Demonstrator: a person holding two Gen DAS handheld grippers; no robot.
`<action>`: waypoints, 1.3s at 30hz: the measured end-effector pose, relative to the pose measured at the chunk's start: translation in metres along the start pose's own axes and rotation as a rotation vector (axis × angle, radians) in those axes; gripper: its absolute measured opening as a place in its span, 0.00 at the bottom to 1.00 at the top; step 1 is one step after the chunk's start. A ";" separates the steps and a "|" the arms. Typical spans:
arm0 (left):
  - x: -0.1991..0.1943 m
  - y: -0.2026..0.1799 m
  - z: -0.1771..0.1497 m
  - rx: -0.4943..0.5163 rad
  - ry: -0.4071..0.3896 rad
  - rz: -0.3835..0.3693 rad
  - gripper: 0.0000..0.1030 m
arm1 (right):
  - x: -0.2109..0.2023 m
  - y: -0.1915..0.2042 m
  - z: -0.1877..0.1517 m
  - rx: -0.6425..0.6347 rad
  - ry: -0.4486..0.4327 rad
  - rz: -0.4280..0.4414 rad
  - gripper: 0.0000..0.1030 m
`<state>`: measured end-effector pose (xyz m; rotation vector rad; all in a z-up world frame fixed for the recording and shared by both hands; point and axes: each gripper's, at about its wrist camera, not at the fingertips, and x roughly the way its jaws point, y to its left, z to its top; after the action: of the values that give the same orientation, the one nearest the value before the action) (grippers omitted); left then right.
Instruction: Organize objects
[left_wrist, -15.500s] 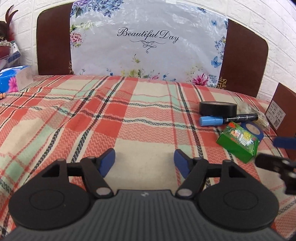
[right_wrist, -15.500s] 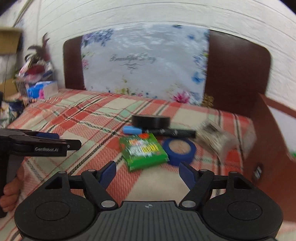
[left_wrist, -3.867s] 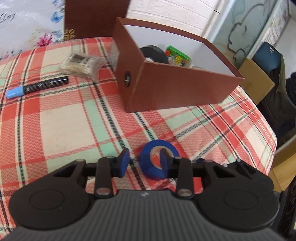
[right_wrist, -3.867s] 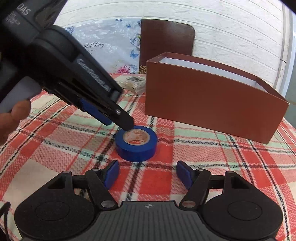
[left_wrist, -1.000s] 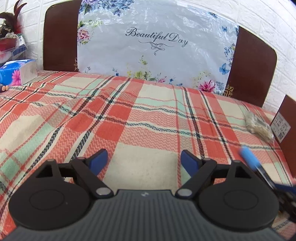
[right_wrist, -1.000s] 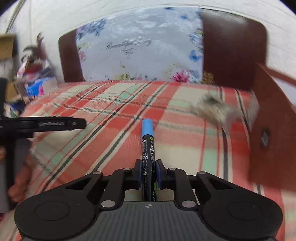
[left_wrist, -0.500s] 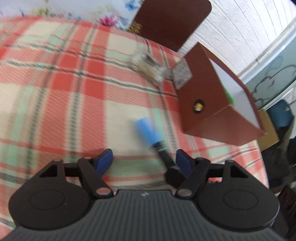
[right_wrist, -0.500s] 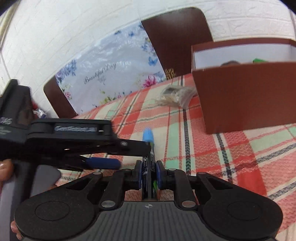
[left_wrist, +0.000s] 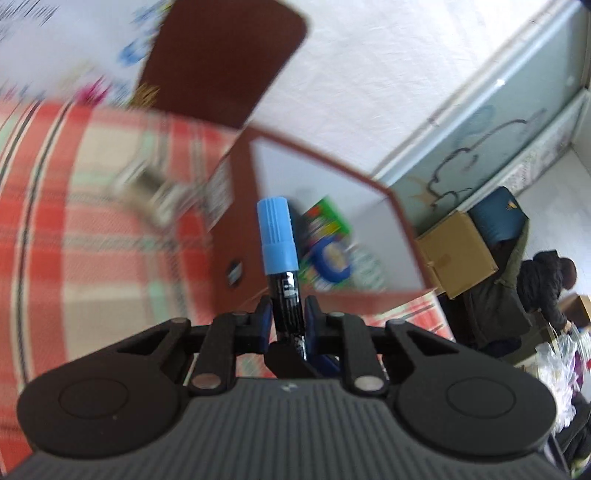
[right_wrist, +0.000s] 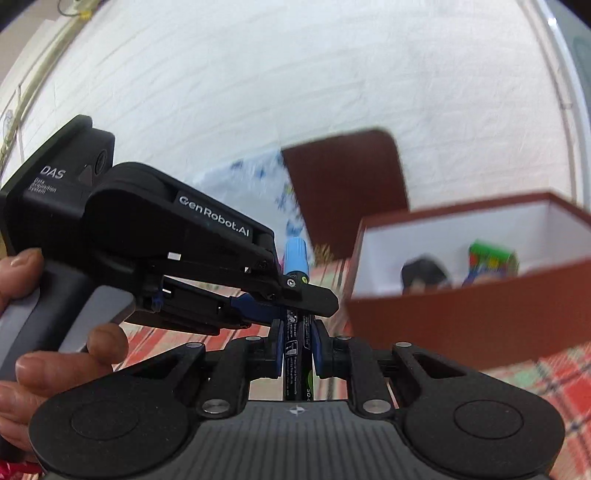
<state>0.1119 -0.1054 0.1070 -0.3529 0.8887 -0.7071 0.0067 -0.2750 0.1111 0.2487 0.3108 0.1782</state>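
Observation:
A black marker with a light-blue cap (left_wrist: 277, 232) stands upright between the pads of my left gripper (left_wrist: 286, 321), which is shut on its barrel. In the right wrist view my right gripper (right_wrist: 297, 339) is shut on the same marker (right_wrist: 295, 258) lower down. My left gripper (right_wrist: 295, 304) reaches in from the left and clamps it just above. Beyond the marker is the open brown box (left_wrist: 325, 162) with white inner walls. In the box (right_wrist: 461, 321) lie a green packet (left_wrist: 325, 218), a blue tape roll (left_wrist: 330, 258) and a black tape roll (right_wrist: 424, 277).
A blurred clear packet (left_wrist: 155, 188) lies on the plaid cloth (left_wrist: 92, 177) left of the box. A brown chair back (left_wrist: 221, 62) stands behind. At the right are a cardboard box (left_wrist: 458, 254) and a person in a dark coat (left_wrist: 517, 295). A hand (right_wrist: 55, 354) holds the left gripper.
The left gripper's jaws, open around the marker half a second ago, have shut on it. Both grippers have risen and swung towards the box, which now fills more of each view.

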 end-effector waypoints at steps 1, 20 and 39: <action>0.004 -0.008 0.007 0.021 -0.006 -0.002 0.19 | -0.001 -0.003 0.006 -0.006 -0.025 -0.010 0.15; 0.089 -0.029 0.049 0.216 -0.017 0.214 0.27 | 0.055 -0.084 0.035 0.024 -0.069 -0.159 0.38; 0.001 0.047 0.004 0.159 -0.141 0.450 0.37 | 0.008 0.006 0.012 -0.155 -0.070 -0.076 0.38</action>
<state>0.1352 -0.0720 0.0828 -0.0531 0.7375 -0.3279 0.0170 -0.2708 0.1220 0.0889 0.2350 0.1176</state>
